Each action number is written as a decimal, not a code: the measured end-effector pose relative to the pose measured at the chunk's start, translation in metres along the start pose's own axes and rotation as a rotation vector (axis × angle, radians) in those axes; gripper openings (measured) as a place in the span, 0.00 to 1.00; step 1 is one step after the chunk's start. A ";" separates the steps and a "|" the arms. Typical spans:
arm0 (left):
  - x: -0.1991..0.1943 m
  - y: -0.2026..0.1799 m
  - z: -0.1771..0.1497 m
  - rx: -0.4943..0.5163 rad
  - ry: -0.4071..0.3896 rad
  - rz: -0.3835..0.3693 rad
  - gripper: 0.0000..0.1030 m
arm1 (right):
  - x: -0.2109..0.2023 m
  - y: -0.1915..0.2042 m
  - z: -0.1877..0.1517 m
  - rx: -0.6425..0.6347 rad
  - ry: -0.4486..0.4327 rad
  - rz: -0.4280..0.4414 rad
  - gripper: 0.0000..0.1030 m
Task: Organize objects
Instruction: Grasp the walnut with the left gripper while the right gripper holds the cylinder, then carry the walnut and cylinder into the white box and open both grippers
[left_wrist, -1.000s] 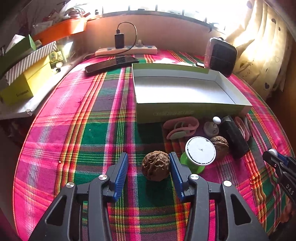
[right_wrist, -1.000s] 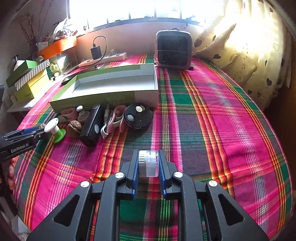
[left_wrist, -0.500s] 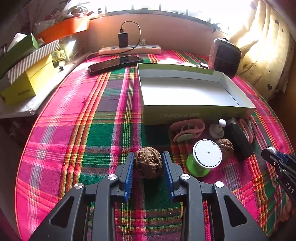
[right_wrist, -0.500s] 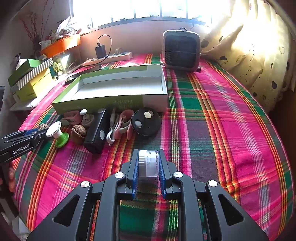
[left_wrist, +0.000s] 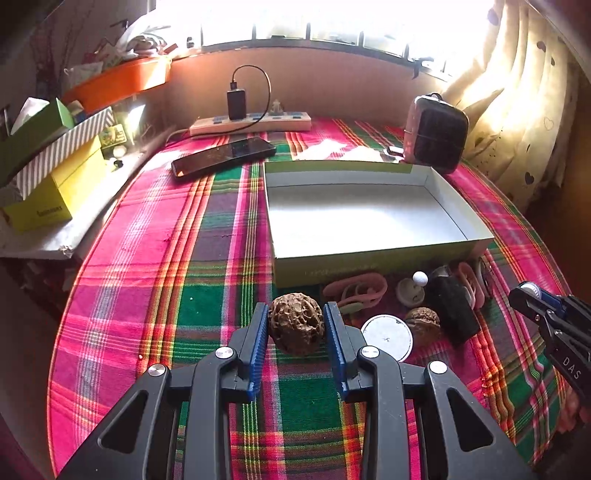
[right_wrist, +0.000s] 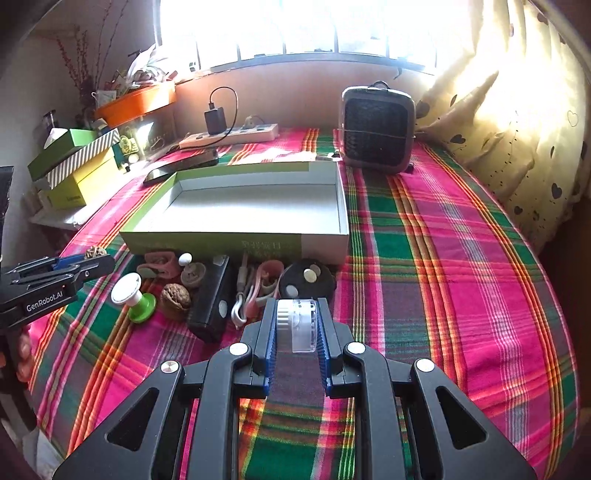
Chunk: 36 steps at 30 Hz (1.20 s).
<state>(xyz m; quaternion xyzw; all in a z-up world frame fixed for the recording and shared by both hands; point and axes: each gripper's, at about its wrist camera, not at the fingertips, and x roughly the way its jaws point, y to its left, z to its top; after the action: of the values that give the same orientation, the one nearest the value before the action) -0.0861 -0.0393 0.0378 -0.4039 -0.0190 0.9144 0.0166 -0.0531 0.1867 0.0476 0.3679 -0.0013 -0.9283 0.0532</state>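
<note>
My left gripper (left_wrist: 295, 325) is shut on a brown wrinkled walnut (left_wrist: 296, 328) and holds it above the plaid cloth, just in front of the open green box (left_wrist: 369, 263). My right gripper (right_wrist: 296, 325) is shut on a small clear plastic jar with a white cap (right_wrist: 297, 325), near the loose items. A second walnut (right_wrist: 176, 297), a green-and-white spool (right_wrist: 133, 298), a black case (right_wrist: 212, 299), pink bands (right_wrist: 264, 280) and a black round disc (right_wrist: 308, 278) lie along the box's near wall (right_wrist: 236, 246). The box is empty inside.
A phone (left_wrist: 223, 157) and a power strip (left_wrist: 251, 123) lie behind the box. A small dark heater (right_wrist: 376, 129) stands at the back right. Stacked boxes (left_wrist: 55, 177) sit on a ledge to the left. Curtains (right_wrist: 517, 129) hang on the right.
My left gripper closed on the walnut, lifted it and moved forward toward the box. My right gripper moved forward with the jar held.
</note>
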 end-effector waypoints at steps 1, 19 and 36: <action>-0.002 0.000 0.003 0.001 -0.005 -0.002 0.27 | -0.001 0.002 0.003 -0.008 -0.008 0.001 0.19; -0.005 -0.008 0.055 0.015 -0.042 -0.035 0.27 | 0.000 0.005 0.088 -0.029 -0.090 0.081 0.19; 0.047 -0.018 0.102 0.046 -0.006 -0.070 0.27 | 0.088 0.009 0.124 -0.070 0.058 0.119 0.19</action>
<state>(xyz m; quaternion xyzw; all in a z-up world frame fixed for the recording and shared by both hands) -0.1929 -0.0213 0.0731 -0.3997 -0.0119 0.9147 0.0578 -0.2005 0.1642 0.0786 0.3917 0.0108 -0.9120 0.1211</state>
